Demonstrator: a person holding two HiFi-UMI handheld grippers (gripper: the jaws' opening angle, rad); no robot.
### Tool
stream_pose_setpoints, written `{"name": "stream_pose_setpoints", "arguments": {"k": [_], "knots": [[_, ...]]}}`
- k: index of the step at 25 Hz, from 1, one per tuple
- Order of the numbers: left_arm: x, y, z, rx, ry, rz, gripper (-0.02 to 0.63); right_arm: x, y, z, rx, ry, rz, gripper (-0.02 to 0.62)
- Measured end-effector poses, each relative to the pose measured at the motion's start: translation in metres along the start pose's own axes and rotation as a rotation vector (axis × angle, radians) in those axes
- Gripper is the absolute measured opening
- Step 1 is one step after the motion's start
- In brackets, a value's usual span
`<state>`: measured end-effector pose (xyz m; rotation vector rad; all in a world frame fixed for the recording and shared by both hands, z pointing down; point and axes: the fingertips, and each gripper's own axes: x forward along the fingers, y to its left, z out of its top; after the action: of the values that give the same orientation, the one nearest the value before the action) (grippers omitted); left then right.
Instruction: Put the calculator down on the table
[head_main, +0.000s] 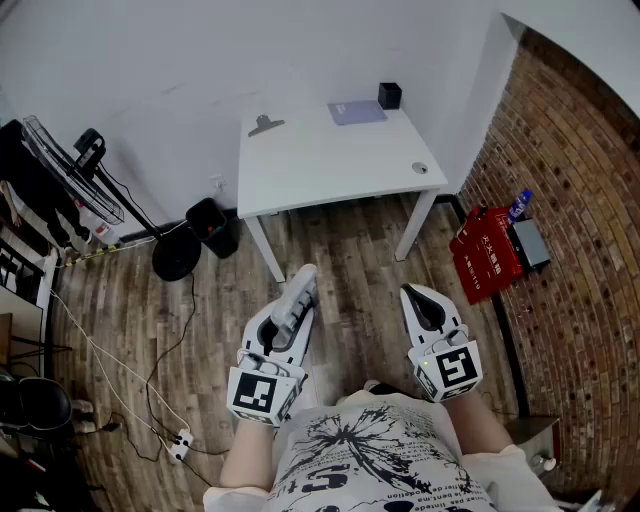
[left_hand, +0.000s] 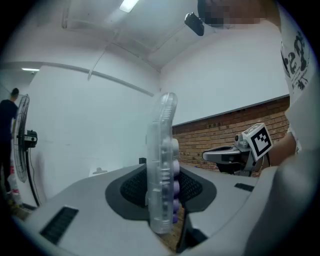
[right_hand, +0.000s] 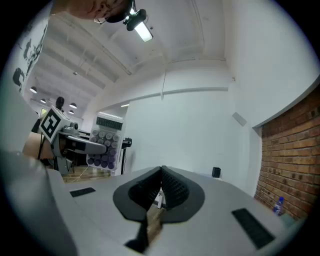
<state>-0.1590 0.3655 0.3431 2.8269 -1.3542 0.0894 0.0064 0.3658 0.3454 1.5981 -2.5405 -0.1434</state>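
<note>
Wood floor (head_main: 340, 250) lies under the person, and a white table (head_main: 300, 170) stands ahead, against the white wall and next to a brick wall (head_main: 580, 230). On the table are a purple sheet (head_main: 357, 112), a small black box (head_main: 390, 95) and a clip (head_main: 265, 124), with lots of bare room in front. The left tool (head_main: 280, 335) is clamped on the calculator (head_main: 298, 290), so the calculator is up in the air, well away from the table. It is pinched near its bottom end, and that looks like a way to keep it from slipping while it is carried. Its long side stands up out of the tool, with the screen end on top. Its thin edge faces along the tool and its purple buttons (left_hand: 175, 170) face the right tool (head_main: 422, 297). That tool has its two halves pressed together with nothing between them, so it looks like it is just waiting. The calculator will need to be laid flat on a bare spot.
</note>
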Motion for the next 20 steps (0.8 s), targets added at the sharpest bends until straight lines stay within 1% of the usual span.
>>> {"name": "stream_pose_setpoints", "arguments": {"k": [9,12,15,20], "knots": [[0.006,0.015,0.003,-0.002,-0.002,0.013,0.141,0.017,0.000,0.002,-0.005,0.003,0.009,0.014],[0.008,0.019,0.002,-0.004,0.001,0.017,0.141,0.022,-0.001,0.000,0.017,0.006,-0.001,0.014],[0.015,0.025,-0.001,-0.009,0.006,0.026,0.141,0.033,-0.007,-0.006,0.036,0.005,0.007,0.014],[0.035,0.040,-0.012,-0.024,0.030,0.050,0.141,0.061,-0.026,-0.019,0.070,0.021,0.010,0.014]]}}
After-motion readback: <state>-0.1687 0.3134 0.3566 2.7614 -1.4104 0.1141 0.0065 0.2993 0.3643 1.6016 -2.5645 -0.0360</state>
